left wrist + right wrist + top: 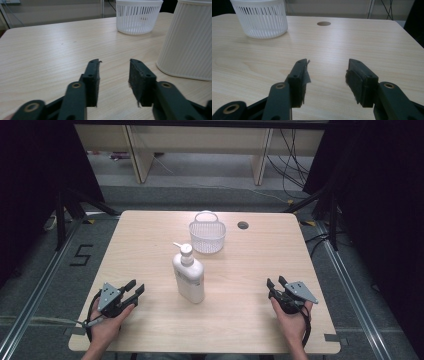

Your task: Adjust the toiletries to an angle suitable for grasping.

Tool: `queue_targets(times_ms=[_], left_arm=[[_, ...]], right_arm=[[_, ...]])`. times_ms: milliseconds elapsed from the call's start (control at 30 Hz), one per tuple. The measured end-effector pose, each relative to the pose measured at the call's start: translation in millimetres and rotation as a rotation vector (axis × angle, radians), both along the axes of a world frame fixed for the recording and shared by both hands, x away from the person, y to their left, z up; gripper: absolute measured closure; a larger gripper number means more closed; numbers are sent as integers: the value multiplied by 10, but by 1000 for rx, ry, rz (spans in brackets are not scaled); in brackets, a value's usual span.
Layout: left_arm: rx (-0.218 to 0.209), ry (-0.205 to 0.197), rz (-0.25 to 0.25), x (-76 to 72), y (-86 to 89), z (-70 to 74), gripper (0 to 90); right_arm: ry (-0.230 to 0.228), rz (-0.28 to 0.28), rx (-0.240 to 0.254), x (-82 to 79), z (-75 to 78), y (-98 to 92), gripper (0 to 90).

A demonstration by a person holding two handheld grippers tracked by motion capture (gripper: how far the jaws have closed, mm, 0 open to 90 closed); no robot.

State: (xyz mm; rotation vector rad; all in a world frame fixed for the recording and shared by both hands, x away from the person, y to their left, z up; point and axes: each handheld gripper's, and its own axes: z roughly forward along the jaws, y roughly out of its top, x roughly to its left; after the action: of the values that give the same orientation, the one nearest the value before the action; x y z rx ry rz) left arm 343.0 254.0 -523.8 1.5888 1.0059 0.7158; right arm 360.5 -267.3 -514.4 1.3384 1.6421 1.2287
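Only readable mark I can find is a big black "5" [81, 255] taped on the grey carpeted floor [45, 270], just off the left edge of the light wooden table [240, 320]. The white ribbed plastic pump bottle [189, 279] near the table's middle has some print on its front, but it's too small to read.

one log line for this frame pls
left gripper: open, empty | right gripper: open, empty | pump bottle: upright, mid-table | basket: behind bottle, apart
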Motion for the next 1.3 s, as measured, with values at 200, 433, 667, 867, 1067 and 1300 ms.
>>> queue_targets(times_ms=[200,433,667,867,1067,1300], left_arm=[[-2,-1,-33,-48,-82,45,792],[-12,-14,-141,-127,-303,161,893],[8,-51,-246,-171,-579,289,894],[38,-44,-302,-157,-834,374,894],[51,-30,-356,-129,-1067,416,894],[60,-9,-380,-66,-1205,424,894]], right_arm=[[12,13,4,-13,11,-11,574],[9,17,-41,-9,12,12,734],[20,-7,-59,6,18,35,789],[9,6,-38,13,8,29,815],[-8,4,-66,25,7,15,813],[2,4,-50,23,6,25,799]])
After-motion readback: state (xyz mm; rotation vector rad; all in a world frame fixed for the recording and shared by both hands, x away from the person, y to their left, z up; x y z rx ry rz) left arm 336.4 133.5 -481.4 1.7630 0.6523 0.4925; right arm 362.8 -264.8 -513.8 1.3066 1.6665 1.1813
